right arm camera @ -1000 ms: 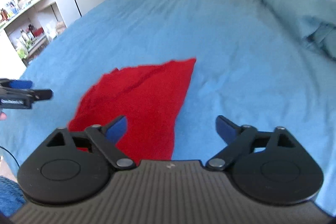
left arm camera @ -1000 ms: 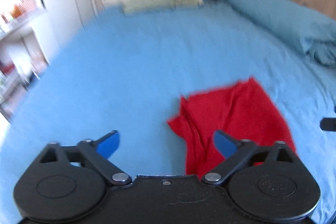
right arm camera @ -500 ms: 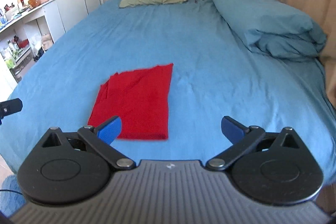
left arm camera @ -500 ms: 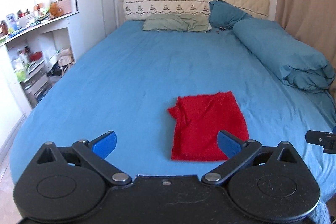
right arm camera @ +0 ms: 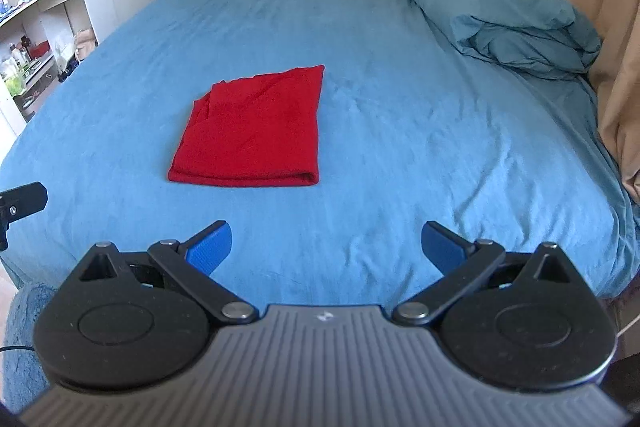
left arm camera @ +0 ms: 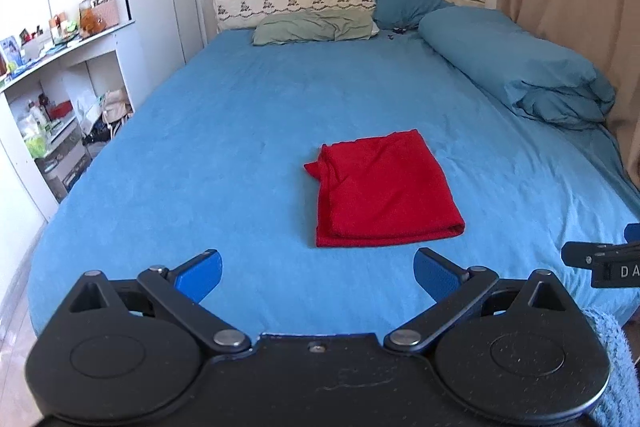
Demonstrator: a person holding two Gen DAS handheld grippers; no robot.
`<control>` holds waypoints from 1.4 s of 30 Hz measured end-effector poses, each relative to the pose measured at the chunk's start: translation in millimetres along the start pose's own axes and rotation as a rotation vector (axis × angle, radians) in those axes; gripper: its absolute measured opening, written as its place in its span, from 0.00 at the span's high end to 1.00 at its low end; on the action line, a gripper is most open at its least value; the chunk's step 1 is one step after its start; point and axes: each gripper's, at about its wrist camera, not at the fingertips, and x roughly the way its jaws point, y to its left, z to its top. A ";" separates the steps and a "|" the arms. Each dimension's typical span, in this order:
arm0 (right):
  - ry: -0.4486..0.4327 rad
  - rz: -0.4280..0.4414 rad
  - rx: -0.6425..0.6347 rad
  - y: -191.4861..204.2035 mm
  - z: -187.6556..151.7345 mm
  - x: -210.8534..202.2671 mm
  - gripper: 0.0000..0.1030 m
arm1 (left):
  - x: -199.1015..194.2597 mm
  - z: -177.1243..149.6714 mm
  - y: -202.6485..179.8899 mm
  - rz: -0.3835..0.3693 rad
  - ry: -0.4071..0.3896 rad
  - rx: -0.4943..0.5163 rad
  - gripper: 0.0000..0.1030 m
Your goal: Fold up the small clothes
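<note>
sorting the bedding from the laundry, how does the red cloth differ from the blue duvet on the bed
The red cloth is folded flat into a neat rectangle; the blue duvet is bundled in a bulky roll. The cloth is far smaller. The cloth lies mid-bed; the duvet runs along the curtain side. Both rest on the blue sheet.

You are holding your left gripper [left arm camera: 317, 271] and right gripper [right arm camera: 326, 243] level, jaws spread wide, gripping nothing.

The white letters "DA" are seen on the black right tool [left arm camera: 608, 263], cut off at the picture's edge.
</note>
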 end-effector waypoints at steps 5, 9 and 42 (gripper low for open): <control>-0.009 0.001 -0.002 0.1 1.0 -3.0 0.00 | -4.9 -2.7 -1.4 -0.001 -0.012 -0.009 0.00; -0.015 0.005 0.000 1.9 1.1 -5.3 0.00 | -5.9 -2.6 -1.1 0.001 -0.018 -0.008 0.00; -0.019 0.008 -0.002 4.2 2.4 -6.6 0.00 | -16.3 -2.4 -4.0 0.026 -0.048 -0.014 0.00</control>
